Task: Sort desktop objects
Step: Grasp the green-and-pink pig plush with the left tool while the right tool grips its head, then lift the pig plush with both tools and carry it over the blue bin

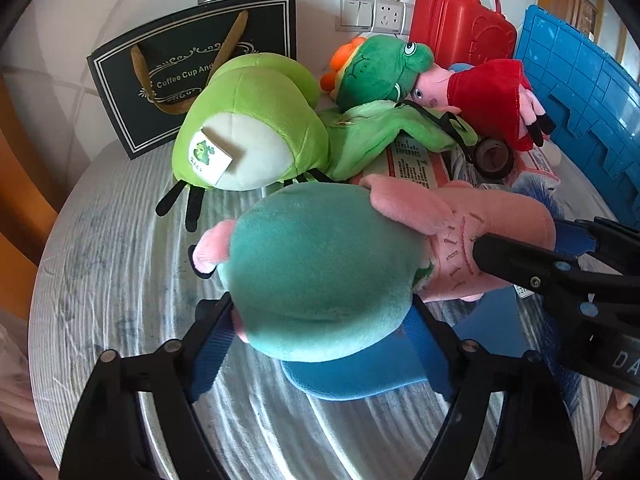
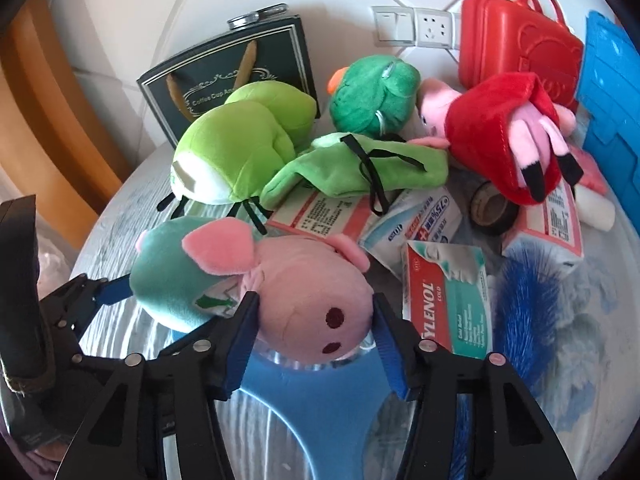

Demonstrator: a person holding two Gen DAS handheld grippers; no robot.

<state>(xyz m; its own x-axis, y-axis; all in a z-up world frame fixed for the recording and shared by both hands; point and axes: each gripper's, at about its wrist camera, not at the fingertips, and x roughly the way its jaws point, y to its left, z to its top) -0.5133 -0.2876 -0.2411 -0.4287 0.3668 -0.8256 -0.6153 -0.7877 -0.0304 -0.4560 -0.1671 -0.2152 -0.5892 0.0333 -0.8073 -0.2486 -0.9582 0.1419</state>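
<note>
A pink pig plush in a teal shirt [image 1: 320, 272] lies across the round table. My left gripper [image 1: 324, 316] is shut on its teal body. My right gripper [image 2: 314, 320] is shut on its pink head [image 2: 312, 300]; this gripper also shows in the left wrist view [image 1: 520, 268] at the right. Behind lie a light green plush [image 1: 248, 136], a dark green frog plush [image 1: 380, 68], a flat green plush [image 2: 352, 172] and a pig plush in a red dress [image 2: 508, 136].
Medicine boxes, one a Tylenol box [image 2: 444, 300], a tape roll [image 2: 492, 208] and a blue furry thing [image 2: 524, 308] lie at the right. A dark gift bag [image 1: 192, 68], a red toy case [image 1: 460, 24] and a blue crate [image 1: 580, 100] stand at the back wall.
</note>
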